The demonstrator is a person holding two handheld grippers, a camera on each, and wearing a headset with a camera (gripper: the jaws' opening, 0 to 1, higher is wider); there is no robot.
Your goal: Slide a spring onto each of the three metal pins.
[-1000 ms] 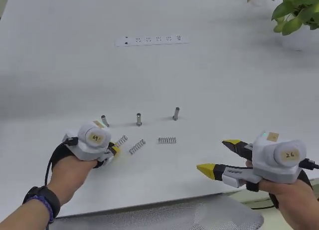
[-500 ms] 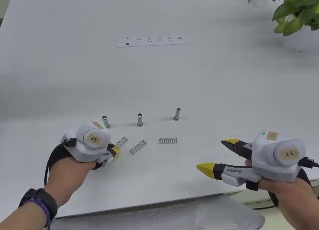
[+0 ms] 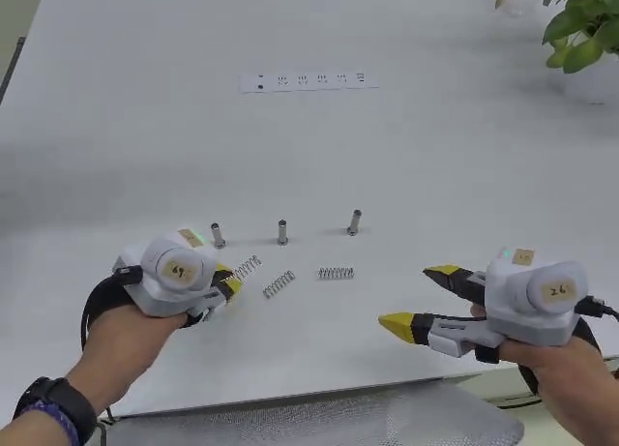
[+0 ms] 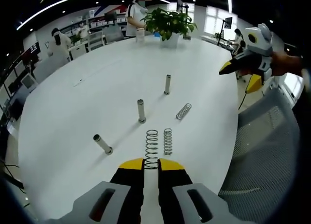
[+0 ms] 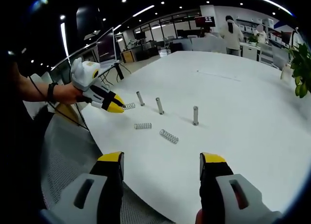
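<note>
Head view: nearest, the right tongs (image 3: 421, 298) hover over the front edge of the bench (image 3: 290, 369), jaws wide apart and holding nothing. A little farther, the left tongs (image 3: 228, 283) have their jaws drawn close on the near end of the left spring (image 3: 247, 266), which lies flat. Beside it lie the middle spring (image 3: 279, 283) and the right spring (image 3: 336, 273). Beyond stand three bare metal pins (image 3: 281, 232) in a row. Far back sit a power strip (image 3: 308, 80) and a plant (image 3: 585, 25).

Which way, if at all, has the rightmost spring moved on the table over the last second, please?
No: the rightmost spring keeps its place just below and left of the rightmost pin in the head view; the camera shifted.
</note>
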